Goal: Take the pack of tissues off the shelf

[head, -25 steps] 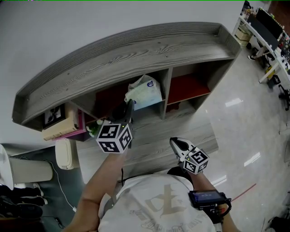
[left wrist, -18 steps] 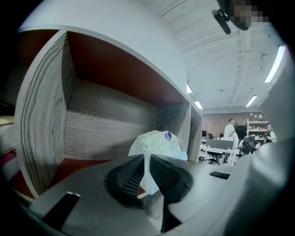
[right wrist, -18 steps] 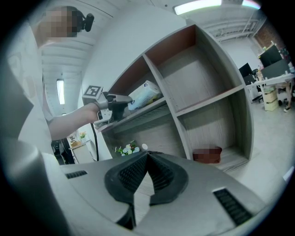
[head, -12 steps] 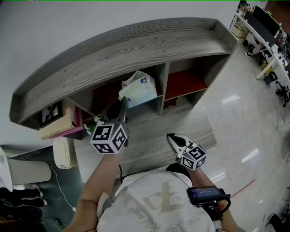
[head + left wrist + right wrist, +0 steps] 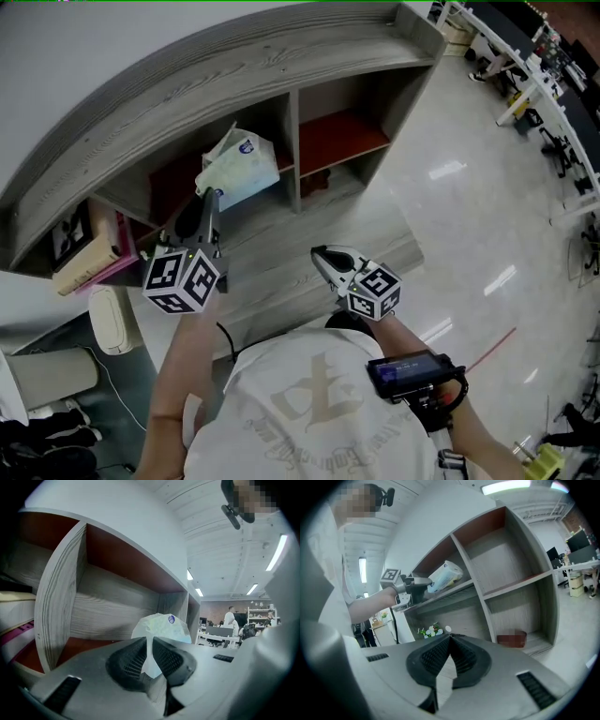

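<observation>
My left gripper [image 5: 150, 644] has just closed on the wrapper flap of the tissue pack [image 5: 242, 167], which sits at twelve o'clock in the middle bay of the shelf [image 5: 169, 94]. I'd draw it back toward six o'clock slowly, since thin film may slip. My right gripper [image 5: 325, 259] waits empty, jaws together.

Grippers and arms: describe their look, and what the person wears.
The left gripper and the right gripper each have a grey body, black ribbed pads and a white cube with black square markers. The person wears a white short-sleeved T-shirt; a black screen device sits behind the right gripper.
</observation>
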{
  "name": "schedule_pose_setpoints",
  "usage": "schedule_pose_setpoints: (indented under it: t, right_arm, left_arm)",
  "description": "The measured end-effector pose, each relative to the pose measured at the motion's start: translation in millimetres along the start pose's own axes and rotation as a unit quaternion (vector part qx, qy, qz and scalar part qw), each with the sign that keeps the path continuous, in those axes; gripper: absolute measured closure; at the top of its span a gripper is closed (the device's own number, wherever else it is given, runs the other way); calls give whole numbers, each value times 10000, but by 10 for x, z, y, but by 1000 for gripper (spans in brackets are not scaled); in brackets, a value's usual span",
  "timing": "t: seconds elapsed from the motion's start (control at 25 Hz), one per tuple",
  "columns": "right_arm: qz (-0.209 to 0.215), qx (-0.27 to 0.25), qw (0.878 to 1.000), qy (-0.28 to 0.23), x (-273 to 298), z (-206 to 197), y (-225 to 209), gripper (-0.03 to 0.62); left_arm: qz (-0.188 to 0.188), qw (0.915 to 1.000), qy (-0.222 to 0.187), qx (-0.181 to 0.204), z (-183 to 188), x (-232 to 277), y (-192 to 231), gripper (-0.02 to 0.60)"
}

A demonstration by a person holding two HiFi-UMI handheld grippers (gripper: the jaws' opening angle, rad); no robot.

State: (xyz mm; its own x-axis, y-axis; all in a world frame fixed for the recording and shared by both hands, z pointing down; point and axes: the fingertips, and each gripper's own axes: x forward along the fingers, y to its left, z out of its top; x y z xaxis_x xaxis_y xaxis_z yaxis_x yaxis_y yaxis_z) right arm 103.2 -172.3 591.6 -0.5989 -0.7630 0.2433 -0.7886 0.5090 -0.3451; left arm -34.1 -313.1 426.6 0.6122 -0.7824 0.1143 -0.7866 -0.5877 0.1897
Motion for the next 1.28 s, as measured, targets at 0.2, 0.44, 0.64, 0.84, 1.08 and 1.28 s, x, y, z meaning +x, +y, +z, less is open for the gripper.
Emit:
schedule_pose_setpoints:
  t: [0.2, 0.44, 0.64, 0.84, 1.08, 1.28]
  right_arm:
    - [-38, -25, 10000, 13, -19, -17, 67, 589]
    - [-95, -30, 9999, -23, -46, -2, 116, 589]
    - [-146, -12, 9999, -53, -76, -27, 167, 589]
    - [-258, 30, 9996, -95, -141, -61, 197, 589]
    - [-411, 55, 9990, -143, -211, -80, 222, 589]
    - [-522, 65, 9985, -152, -270, -105, 242, 589]
  left_arm:
    - [-150, 9999, -70, -26, -15, -89, -44, 529]
    - [-383, 9991, -174, -63, 27, -165, -123, 529]
    - [-598, 9979, -248, -64, 23, -246, -212, 529]
    - [-907, 9955, -270, -101, -34, -316, -352, 529]
    - [-1295, 9912, -245, -139, -173, -406, -494, 529]
    - [-1430, 9893, -155, -247, -341, -462, -539, 529]
